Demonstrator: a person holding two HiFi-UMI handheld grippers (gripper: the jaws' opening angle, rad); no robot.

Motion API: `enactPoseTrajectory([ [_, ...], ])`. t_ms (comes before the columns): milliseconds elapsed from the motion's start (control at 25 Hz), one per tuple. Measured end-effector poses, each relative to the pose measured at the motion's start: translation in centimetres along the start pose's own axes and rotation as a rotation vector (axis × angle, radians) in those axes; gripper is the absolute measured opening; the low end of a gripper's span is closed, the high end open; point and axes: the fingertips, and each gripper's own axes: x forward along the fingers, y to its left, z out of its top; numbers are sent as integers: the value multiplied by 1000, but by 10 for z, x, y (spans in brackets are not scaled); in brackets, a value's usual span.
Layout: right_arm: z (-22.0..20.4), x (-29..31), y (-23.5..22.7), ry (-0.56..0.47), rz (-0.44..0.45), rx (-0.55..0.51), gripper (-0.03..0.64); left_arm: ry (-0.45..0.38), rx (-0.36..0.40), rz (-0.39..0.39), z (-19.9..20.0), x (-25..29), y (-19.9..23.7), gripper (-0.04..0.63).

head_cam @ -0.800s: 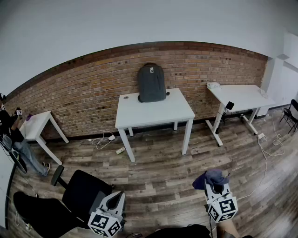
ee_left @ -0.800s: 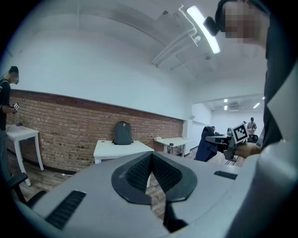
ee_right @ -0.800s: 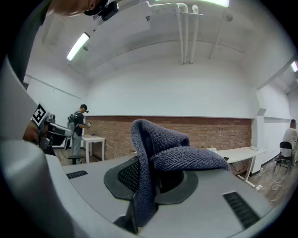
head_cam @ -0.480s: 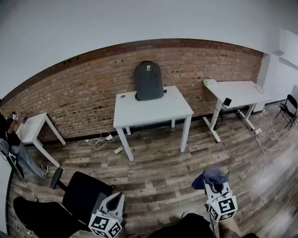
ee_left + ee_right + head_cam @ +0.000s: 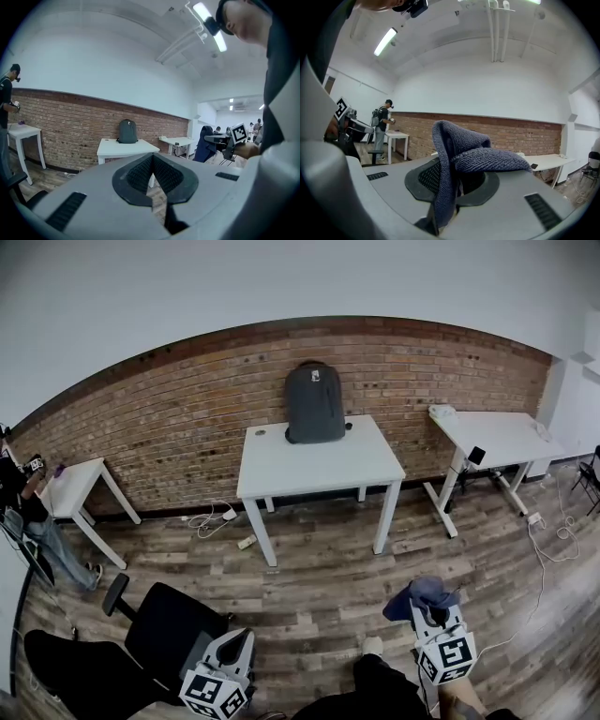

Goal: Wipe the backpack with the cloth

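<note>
Right gripper [image 5: 457, 185] is clamping the cloth [image 5: 464, 150], which is flopping over the top of its jaws. Left gripper [image 5: 152, 180] is sitting clenched on nothing. The backpack [image 5: 315, 402] is standing well ahead of both jaws, on the table [image 5: 319, 470], against the wall [image 5: 187, 418].
</note>
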Motion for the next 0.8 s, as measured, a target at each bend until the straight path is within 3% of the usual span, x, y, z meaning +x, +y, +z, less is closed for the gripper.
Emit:
enactPoseTrajectory([
  [200, 2, 60, -41, -22, 22, 50, 64, 17, 20, 22, 15, 53, 6, -6],
  [480, -3, 118, -94, -61, 16, 67, 64, 24, 78, -12, 39, 138, 4, -6],
  [800, -12, 159, -154, -30, 25, 79, 64, 29, 70, -17, 60, 212, -4, -6],
])
